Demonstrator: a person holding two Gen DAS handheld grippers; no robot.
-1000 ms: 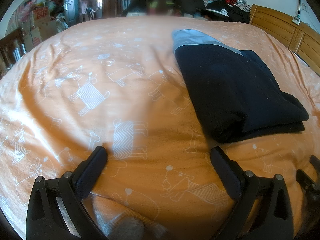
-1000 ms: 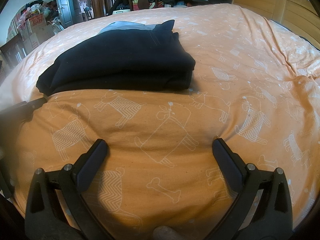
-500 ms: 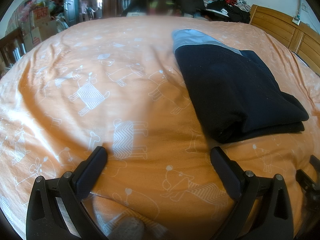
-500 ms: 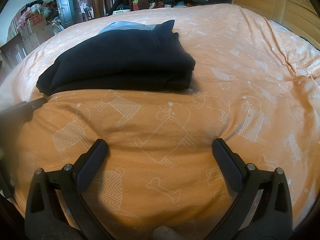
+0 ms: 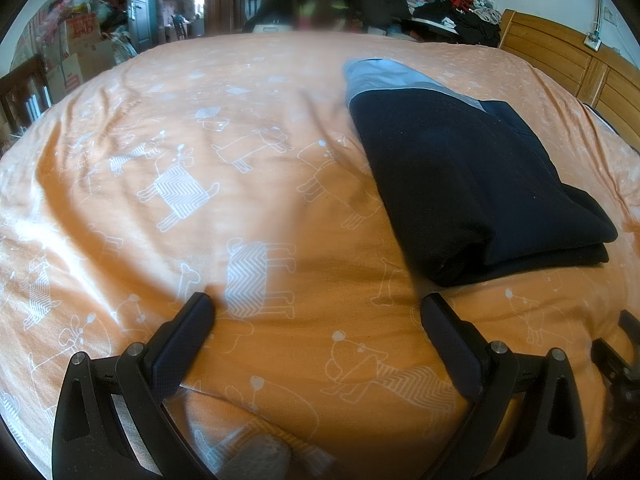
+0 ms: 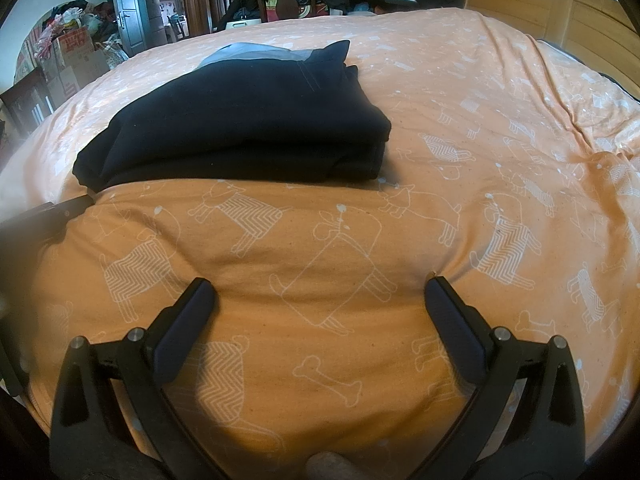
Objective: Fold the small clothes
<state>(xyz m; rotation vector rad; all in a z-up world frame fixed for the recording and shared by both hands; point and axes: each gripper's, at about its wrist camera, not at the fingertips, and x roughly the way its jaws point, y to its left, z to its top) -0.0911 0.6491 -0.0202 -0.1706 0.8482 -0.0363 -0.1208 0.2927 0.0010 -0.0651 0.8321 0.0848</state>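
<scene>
Left gripper and right gripper are resting with jaws wide apart and empty on the orange bedsheet; the dark garment is lying folded just ahead of them, untouched. Folding is looking complete; the next move is likely calling for a fresh garment

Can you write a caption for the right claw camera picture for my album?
Open right claw rests empty on the orange dog-print bedsheet, near a folded dark navy garment.

Soft daylight, fisheye-bent edges, dark vignetted corners, blurred foreground
</scene>
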